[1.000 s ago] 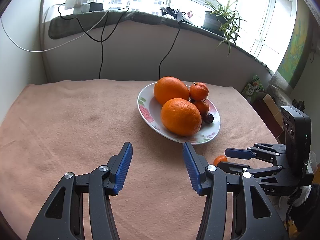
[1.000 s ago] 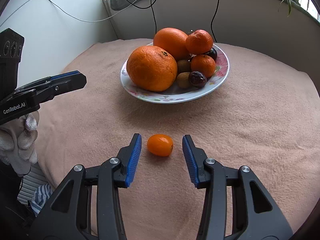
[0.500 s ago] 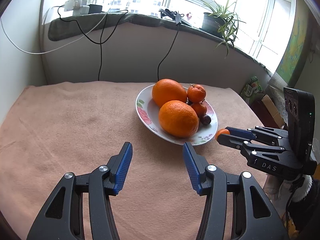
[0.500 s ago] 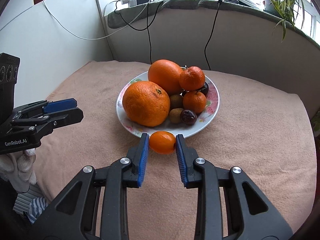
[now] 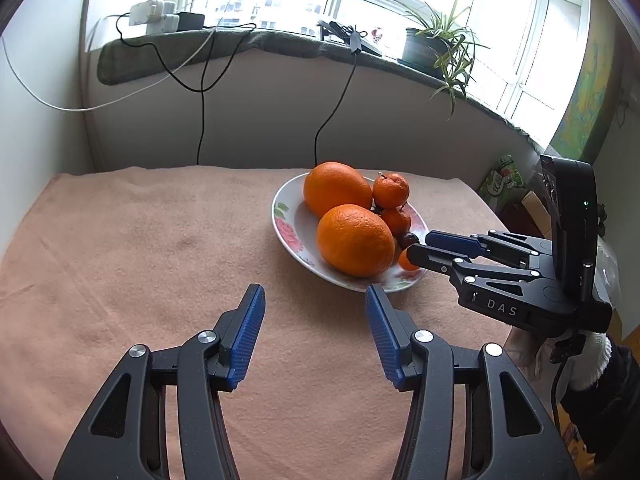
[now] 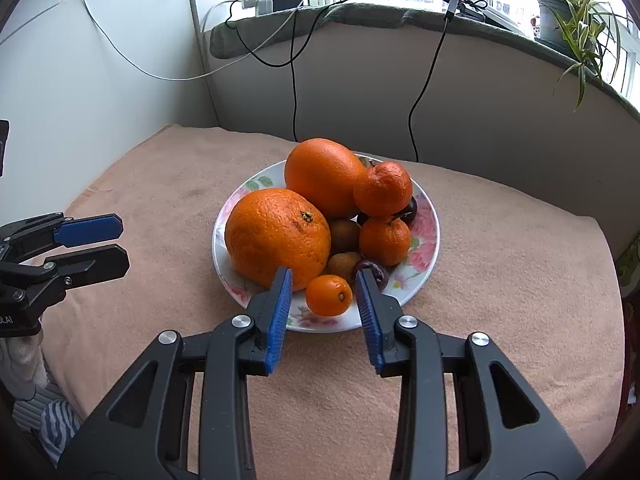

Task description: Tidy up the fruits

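A flowered white plate (image 6: 428, 236) (image 5: 290, 236) on the peach cloth holds two big oranges (image 6: 278, 236) (image 5: 354, 240), two mandarins (image 6: 383, 189), kiwis and dark fruits. A small orange kumquat (image 6: 329, 295) (image 5: 407, 260) lies on the plate's near rim. My right gripper (image 6: 323, 284) is open, its blue pads on either side of the kumquat with gaps on both sides. In the left wrist view it (image 5: 422, 245) reaches over the plate's right edge. My left gripper (image 5: 314, 312) is open and empty above the cloth, short of the plate.
The cloth-covered table (image 5: 140, 240) ends at a wall behind. A sill above carries cables, a power strip (image 5: 154, 20) and a potted plant (image 5: 436, 48). Boxes and a bag (image 5: 500, 180) sit beyond the table's right edge.
My right gripper closed on the kumquat, lifted it from the cloth and carried it to the plate. It has now opened and the kumquat rests on the plate rim. The left gripper stayed put.
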Demonstrator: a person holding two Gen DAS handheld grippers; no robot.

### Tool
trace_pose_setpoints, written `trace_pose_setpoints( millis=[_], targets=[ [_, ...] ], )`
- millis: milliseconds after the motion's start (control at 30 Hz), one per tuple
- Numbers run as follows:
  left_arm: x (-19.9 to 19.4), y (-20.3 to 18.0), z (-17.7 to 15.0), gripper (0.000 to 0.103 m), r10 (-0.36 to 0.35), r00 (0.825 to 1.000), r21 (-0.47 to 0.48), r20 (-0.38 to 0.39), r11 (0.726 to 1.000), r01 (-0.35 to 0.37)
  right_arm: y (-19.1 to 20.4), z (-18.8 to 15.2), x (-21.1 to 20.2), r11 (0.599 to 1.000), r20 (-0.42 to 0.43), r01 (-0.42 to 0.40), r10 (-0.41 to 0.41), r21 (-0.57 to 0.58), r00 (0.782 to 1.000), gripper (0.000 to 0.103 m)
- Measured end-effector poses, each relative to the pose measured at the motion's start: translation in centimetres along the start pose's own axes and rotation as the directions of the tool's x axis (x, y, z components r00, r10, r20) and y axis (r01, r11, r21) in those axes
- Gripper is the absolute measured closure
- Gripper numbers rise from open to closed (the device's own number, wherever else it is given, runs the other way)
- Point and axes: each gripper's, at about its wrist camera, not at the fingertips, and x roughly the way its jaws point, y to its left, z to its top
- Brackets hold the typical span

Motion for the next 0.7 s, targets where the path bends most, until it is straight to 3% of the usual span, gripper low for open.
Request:
trace_pose_setpoints(
  millis=[67, 333, 433, 567, 700],
  targets=[
    [-0.1, -0.1, 0.0, 0.051, -0.001, 1.000, 0.002, 0.001, 1.000, 0.001, 0.0, 0.1, -0.2, 1.000, 0.011, 0.003, -0.003, -0.003, 1.000, 0.054],
    [-0.7, -0.6, 0.0, 0.051, -0.001, 1.000, 0.011, 0.013, 1.000, 0.001, 0.1, 0.0, -1.2, 1.000, 0.028, -0.003, 0.002, 0.020, 1.000, 0.053],
    [-1.0, -0.8, 0.0, 0.051, 0.006, 1.000, 0.013, 0.021, 1.000, -0.006, 0.3, -0.3, -2.1, 0.999, 0.043, -0.002, 0.000, 0.036, 0.999, 0.040],
    [-1.7, -1.0, -0.1, 0.038, 0.025, 0.999, 0.006, 0.037, 1.000, -0.025, 0.6, -0.7, -3.5, 0.998, 0.064, 0.002, -0.006, 0.064, 0.998, 0.037],
    [-2.5, -1.2, -0.2, 0.029, 0.050, 0.997, 0.002, 0.055, 0.999, -0.050, 0.9, -1.2, -5.3, 0.995, 0.098, 0.020, -0.030, 0.098, 0.995, 0.021]
  ],
)
